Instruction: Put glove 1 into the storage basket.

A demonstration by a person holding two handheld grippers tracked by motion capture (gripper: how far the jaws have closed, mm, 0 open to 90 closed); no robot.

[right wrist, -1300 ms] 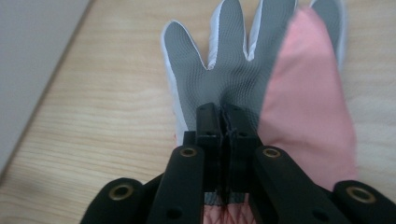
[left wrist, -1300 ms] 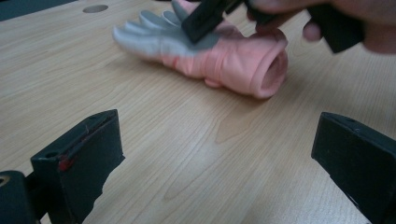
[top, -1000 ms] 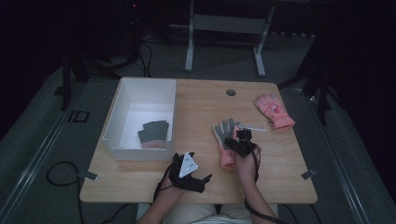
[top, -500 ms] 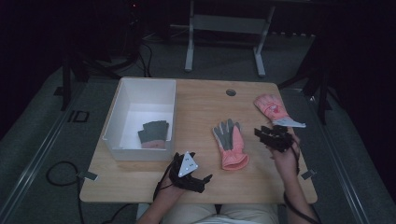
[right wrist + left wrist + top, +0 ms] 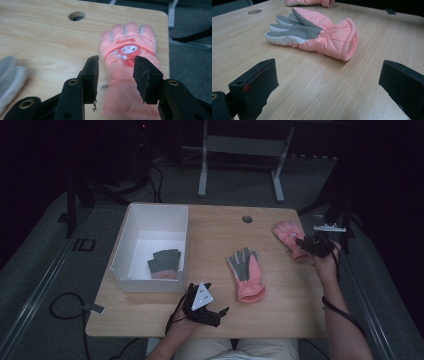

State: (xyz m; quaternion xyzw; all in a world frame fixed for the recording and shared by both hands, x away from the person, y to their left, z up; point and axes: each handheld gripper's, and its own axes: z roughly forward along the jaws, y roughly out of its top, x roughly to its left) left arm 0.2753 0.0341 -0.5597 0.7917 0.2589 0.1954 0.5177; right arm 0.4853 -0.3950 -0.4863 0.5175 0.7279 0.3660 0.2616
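Note:
A pink glove (image 5: pixel 246 272) with a grey palm lies palm up mid-table; the left gripper view has it (image 5: pixel 317 35) just ahead. My left gripper (image 5: pixel 217 316) rests near the front edge, jaws wide apart (image 5: pixel 332 82) and empty. A second pink glove (image 5: pixel 287 236) with a cartoon patch lies back up near the right edge. My right gripper (image 5: pixel 302 242) hovers over its cuff. Its jaws (image 5: pixel 116 65) have just been opening and stand apart above the glove (image 5: pixel 127 50), gripping nothing.
A white bin (image 5: pixel 131 237) stands at the table's left with a dark grey glove (image 5: pixel 164 263) inside. A cable hole (image 5: pixel 247 219) sits near the back edge. The table's right edge is close beside my right hand. Stand legs rise behind the table.
My right gripper left the middle glove's cuff and swung right and back to the second pink glove, its jaws wider. The middle glove stays flat on the table. The left gripper has not moved.

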